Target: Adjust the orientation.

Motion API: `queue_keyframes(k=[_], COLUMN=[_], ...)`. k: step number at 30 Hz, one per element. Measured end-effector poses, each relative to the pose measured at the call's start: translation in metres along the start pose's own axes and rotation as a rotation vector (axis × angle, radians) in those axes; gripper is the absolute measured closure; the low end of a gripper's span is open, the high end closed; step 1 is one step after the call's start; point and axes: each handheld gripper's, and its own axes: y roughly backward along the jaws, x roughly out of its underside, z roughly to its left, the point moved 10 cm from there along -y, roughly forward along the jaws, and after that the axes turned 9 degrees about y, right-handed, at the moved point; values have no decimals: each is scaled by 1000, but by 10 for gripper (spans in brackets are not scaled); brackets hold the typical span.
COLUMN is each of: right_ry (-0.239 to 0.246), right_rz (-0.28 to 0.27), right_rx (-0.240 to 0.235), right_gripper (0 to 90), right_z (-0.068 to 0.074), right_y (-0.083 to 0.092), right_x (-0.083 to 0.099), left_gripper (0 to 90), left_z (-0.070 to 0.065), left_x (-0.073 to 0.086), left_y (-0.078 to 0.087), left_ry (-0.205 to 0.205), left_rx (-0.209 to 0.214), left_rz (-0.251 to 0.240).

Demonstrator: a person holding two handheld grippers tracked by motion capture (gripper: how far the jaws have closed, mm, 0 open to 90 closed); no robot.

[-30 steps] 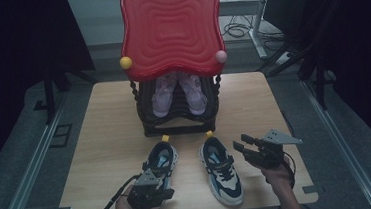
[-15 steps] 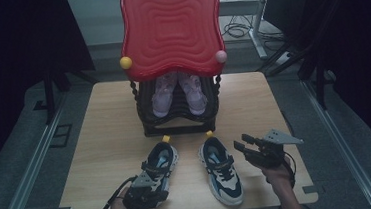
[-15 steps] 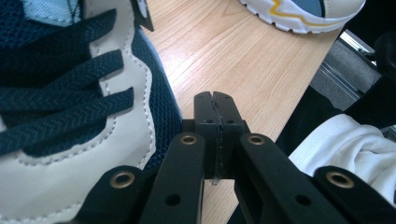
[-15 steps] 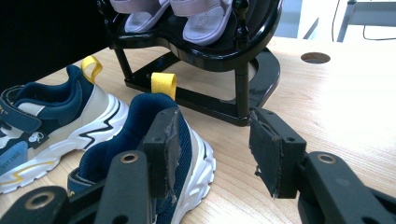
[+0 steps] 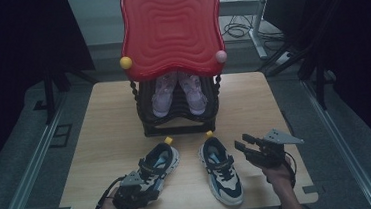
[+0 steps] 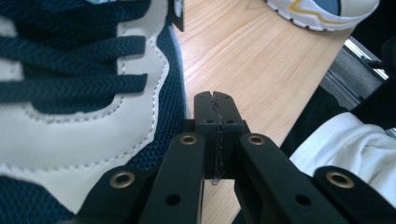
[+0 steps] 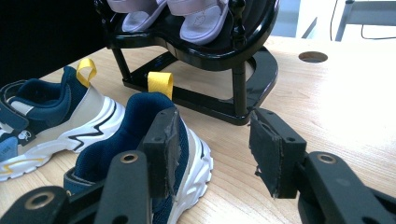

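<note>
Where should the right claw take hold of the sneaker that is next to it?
Probably at the heel collar of the right sneaker. The right claw is open beside it, so come from that side. The collar rim stands up, open and thin, under the yellow pull loop.

Your left gripper (image 5: 141, 194) sits low at the near edge, jaws pressed fully together, empty; your right gripper (image 5: 243, 145) is held level, jaws parted wide, gripping nothing; both hands enter from below.

Sneakers (image 5: 221, 169) navy, cream, white soles, yellow heel loops. Sandals (image 5: 178, 92) pale lilac. Rack (image 5: 177, 122) black; its rippled top (image 5: 171, 28) red. Table (image 5: 110, 125) light wood.
</note>
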Motion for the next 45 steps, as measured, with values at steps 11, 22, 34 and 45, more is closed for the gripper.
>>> queue_keyframes(k=[11, 22, 34, 45], right_ry=[-3, -4, -12, -12], right_rz=[4, 2, 2, 6], right_rx=[3, 6, 8, 3], right_gripper=[527, 526, 525, 523], right_z=[-2, -3, -3, -3], right_y=[0, 0, 0, -1], right_x=[2, 2, 2, 2], left_gripper=[900, 900, 900, 900], left_z=[29, 50, 75, 93], left_x=[-1, -3, -10, -19], left_y=[17, 25, 31, 34], left_ry=[58, 109, 156, 192], left_rx=[-8, -5, -42, -65], left_rz=[-14, -35, -69, -92])
